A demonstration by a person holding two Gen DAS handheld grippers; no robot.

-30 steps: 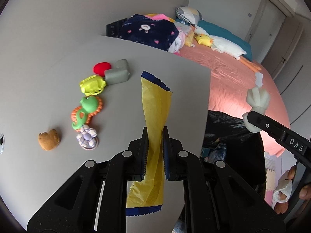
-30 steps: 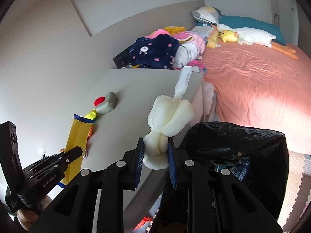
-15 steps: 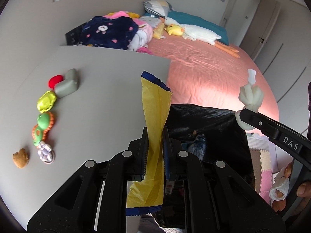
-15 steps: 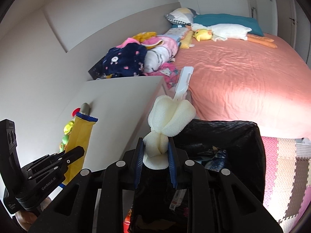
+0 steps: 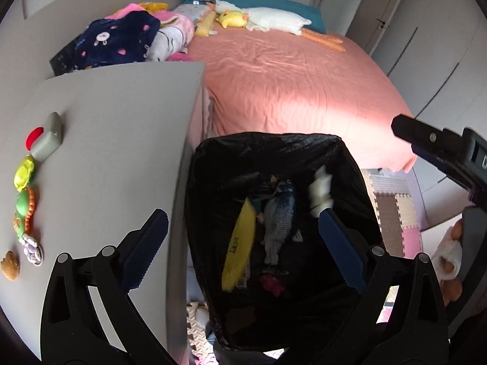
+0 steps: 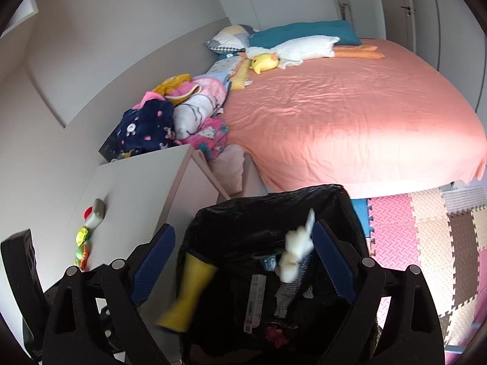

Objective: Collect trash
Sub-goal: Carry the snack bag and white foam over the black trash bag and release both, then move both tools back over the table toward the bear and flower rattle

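Bed (image 5: 292,91), salmon cover, fills far side of room; pillows and plush toys at its head. Grey bench (image 5: 106,152) at left, w/ a row of small toys (image 5: 26,194) along its left edge. Black-lined trash bin (image 5: 350,158) stands on floor just beside bench edge, in front of bed.

Left tongs (image 5: 240,249) over bin, jaws just opened, wide apart, nothing between the pads. Yellow wrapper (image 5: 240,246) lies inside bin, next to a grey fish-shaped item (image 5: 280,213).

Right tongs (image 6: 243,264) also over bin, jaws just opened and apart. White sponge brush (image 6: 296,249) is blurred, between the jaws, below bin rim level; pads not pressing on it. Cannot tell if it touches the right pad. In the right wrist view the wrapper is blurred too.
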